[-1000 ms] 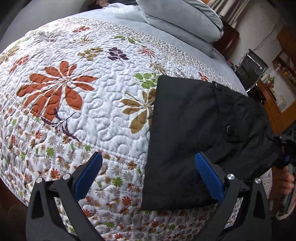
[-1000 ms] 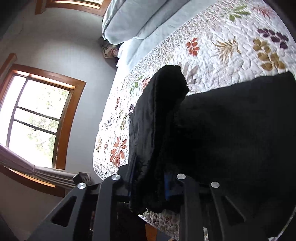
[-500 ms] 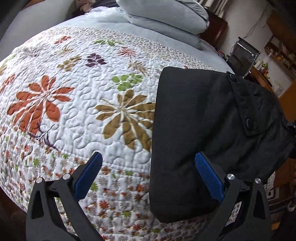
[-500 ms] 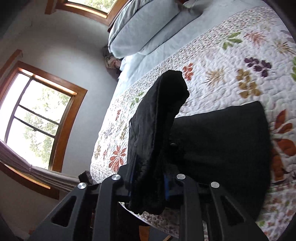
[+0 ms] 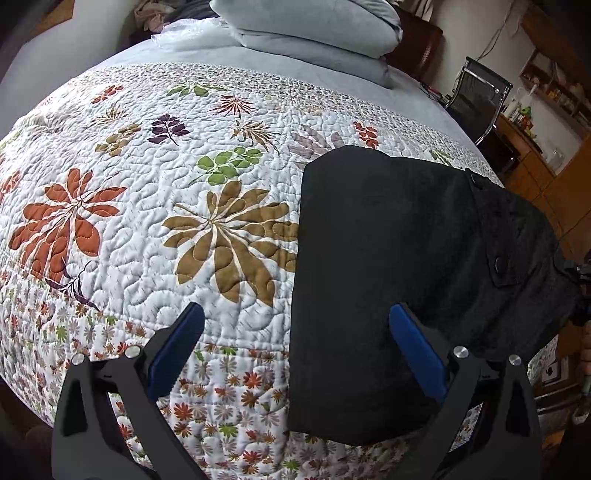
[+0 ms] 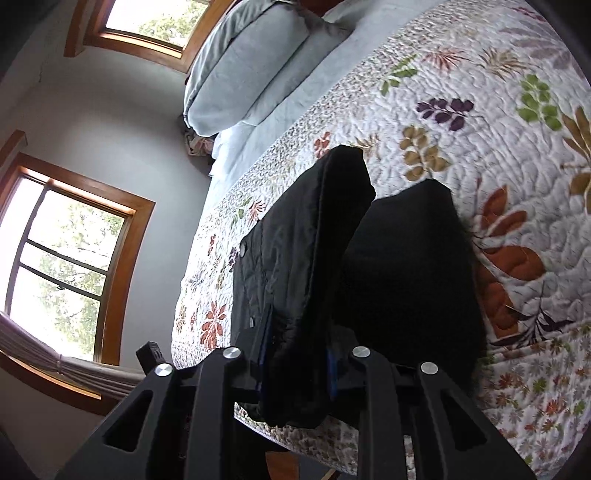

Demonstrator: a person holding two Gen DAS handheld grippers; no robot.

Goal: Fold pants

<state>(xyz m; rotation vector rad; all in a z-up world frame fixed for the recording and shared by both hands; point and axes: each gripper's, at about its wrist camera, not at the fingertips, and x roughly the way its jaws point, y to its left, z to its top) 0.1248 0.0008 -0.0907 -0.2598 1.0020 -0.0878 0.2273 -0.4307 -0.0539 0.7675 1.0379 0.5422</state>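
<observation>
While the left gripper (image 5: 295,332) hovers over the near edge of the bed, its blue-padded jaws stand wide apart with nothing between them: one finger over the flowered quilt (image 5: 147,221), the other over the near left part of the black pants (image 5: 388,240). To the left of the pants lies a big brown leaf print, with an orange one further left. The pants lie folded flat on the right side of the quilt near the bed's edge, a buttoned pocket flap showing toward their right end, which rises off the quilt. At the far end of the bed sit grey pillows (image 5: 314,29). Further right, the right gripper (image 6: 295,365) is clamped on a bunched fold of the pants (image 6: 314,251), lifted above the flat part.
</observation>
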